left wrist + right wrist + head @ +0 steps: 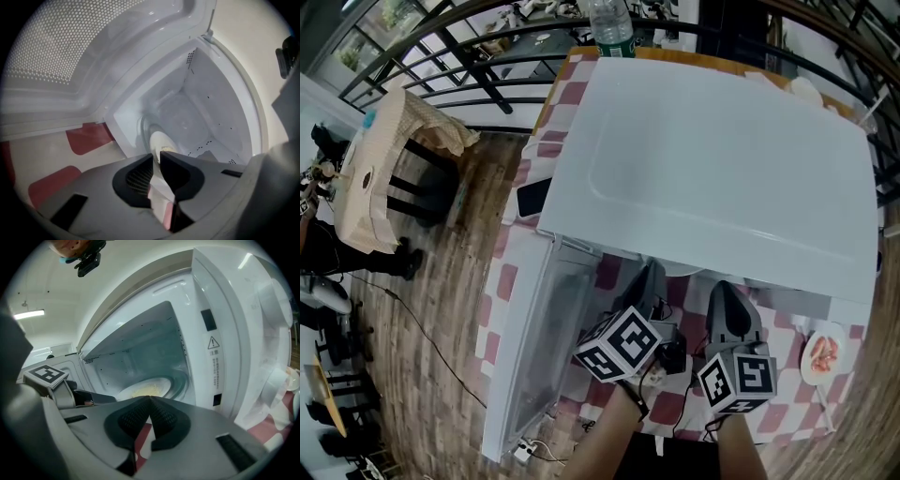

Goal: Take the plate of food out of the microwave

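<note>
"White microwave [712, 150], its door [534, 347] swung wide to its left, and the plate of food [145, 390] sits inside it on the turntable," says the first observer. "So the person is at the grasp, not yet the lift."

"Which hand has it?" asks the second.

"The left hand-held gripper [157, 154] reaches in through the microwave's mouth. Its jaws stand only a narrow way apart, with the plate's near rim in the gap at their tips. They look pinched on that rim, though the hold is shallow."

"And the other?"

"The right hand-held gripper [150, 399] hangs just in front of the microwave, jaws fully together, nothing between them."

"What does the next move ask for?"

"Probably a slow, level pull straight out of the microwave, so the food does not slide. The plate has to clear the sill, then come down on the checked tabletop [504, 279] in front of the microwave. Held by one edge it may tip, so the person could bring the right one in underneath."
</note>
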Available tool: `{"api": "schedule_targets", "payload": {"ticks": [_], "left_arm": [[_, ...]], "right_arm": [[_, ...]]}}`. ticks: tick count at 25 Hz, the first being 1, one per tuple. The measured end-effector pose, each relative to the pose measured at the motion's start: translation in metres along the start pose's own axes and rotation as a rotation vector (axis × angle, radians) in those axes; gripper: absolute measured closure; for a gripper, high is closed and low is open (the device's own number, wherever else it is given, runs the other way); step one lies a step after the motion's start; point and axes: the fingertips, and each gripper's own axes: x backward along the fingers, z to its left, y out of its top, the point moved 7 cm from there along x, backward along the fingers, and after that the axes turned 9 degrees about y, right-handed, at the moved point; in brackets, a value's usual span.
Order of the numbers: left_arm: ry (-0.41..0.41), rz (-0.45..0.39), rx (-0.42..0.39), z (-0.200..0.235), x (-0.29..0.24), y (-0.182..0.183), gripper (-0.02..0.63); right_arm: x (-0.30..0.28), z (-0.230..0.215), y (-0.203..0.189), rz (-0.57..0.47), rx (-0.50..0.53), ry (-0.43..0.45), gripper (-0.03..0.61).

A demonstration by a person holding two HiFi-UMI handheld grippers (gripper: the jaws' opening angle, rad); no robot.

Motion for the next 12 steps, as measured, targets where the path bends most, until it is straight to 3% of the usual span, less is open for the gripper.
{"api": "schedule_targets", "payload": {"ticks": [7, 12], "left_arm": [[-0.012, -0.001, 0.011, 0.002, 0.009, -0.001, 0.546], [-0.010, 0.000, 0.016, 0.004, 0.017, -0.003, 0.546]], "right_arm": [[0.003, 0.002, 0.000, 0.002, 0.019, -0.006, 0.583], [0.005, -0.001, -0.004, 0.004, -0.020, -0.017, 0.583]]}}
